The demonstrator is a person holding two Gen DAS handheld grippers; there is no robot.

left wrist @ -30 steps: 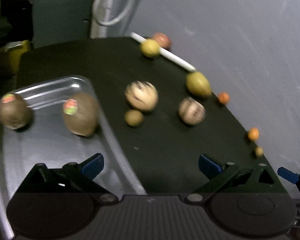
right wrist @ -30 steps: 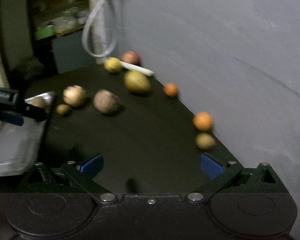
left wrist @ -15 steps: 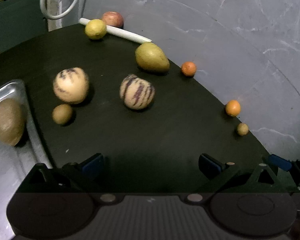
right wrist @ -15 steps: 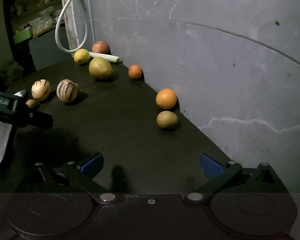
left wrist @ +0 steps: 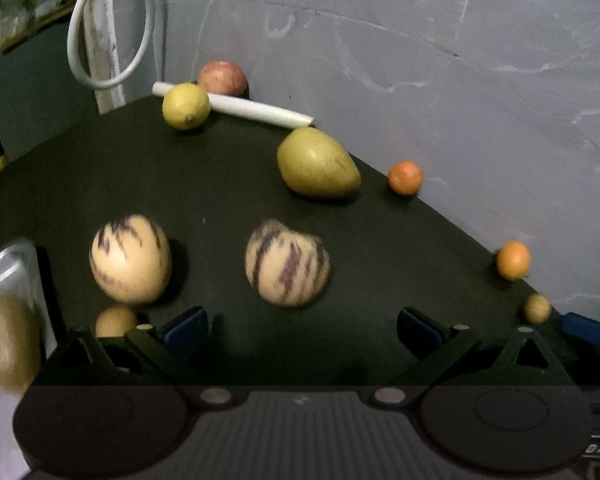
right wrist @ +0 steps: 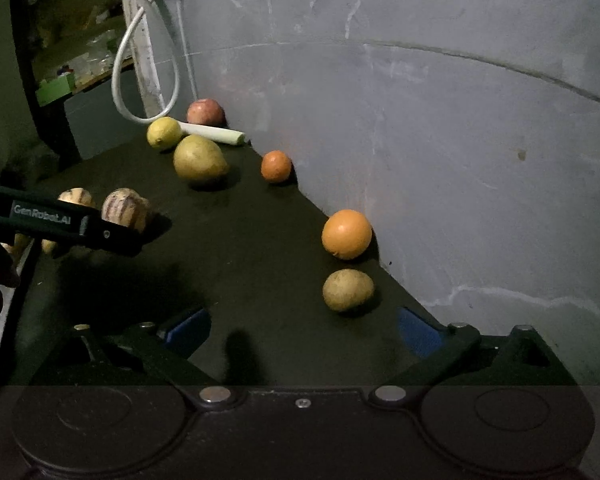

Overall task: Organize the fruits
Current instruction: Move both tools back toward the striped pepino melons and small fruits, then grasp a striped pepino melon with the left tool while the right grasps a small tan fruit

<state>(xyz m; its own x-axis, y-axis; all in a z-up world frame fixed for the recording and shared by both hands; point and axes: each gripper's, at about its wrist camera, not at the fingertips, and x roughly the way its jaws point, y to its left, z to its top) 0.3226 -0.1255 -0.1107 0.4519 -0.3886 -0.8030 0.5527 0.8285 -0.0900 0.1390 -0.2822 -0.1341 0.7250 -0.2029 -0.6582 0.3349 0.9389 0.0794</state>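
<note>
Matt black bench. Shiny metal tray left of the left jaws. Smooth, striped cream pepino melons. Glossy orange ahead of the right jaws. Rough, scuffed grey wall. Smooth white plastic cable.

The left gripper is pointing steeply downward, its blue-padded fingers standing wide apart with nothing between them. From the right wrist view its dark body is reaching in from the left edge, tilted slightly down. The right gripper is angling down too — its jaws have just been closing a little, yet they are gaping wide — nothing is sitting between the pads.
</note>
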